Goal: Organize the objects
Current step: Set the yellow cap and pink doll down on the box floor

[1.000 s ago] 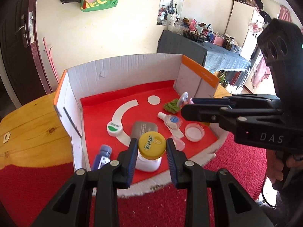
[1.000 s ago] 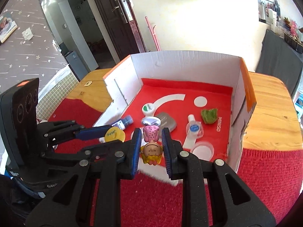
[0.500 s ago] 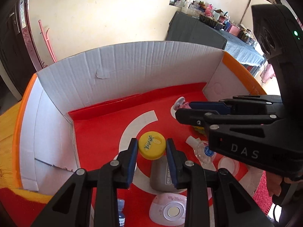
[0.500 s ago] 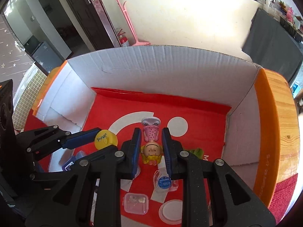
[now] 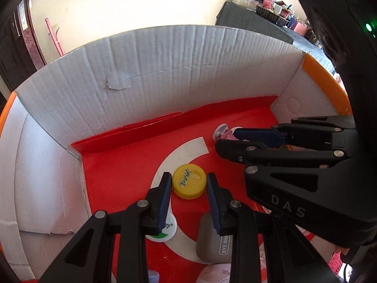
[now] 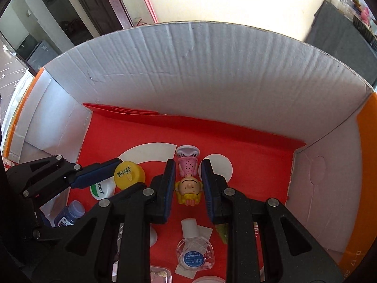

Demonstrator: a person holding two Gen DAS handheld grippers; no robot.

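The left claw [image 5: 188, 184] is clenching the yellow-capped bottle [image 5: 189, 181] by its cap, the cap facing the camera and the body hanging out of sight below. The right claw [image 6: 188, 184] is gripping the cartoon figurine [image 6: 188, 179] at its middle, blond head toward the camera and white base toward the far wall. Both claws are pointing steeply down inside the cardboard box [image 6: 212, 75], over its red floor [image 6: 247, 153], and both items are probably clear of that floor. The side-by-side carry is serving to deposit two items in the open rear area, away from the eye drop bottle [image 6: 194, 252], the white jar lid [image 6: 102, 188] and the grey eye shadow case [image 5: 213, 243] crowding the near side
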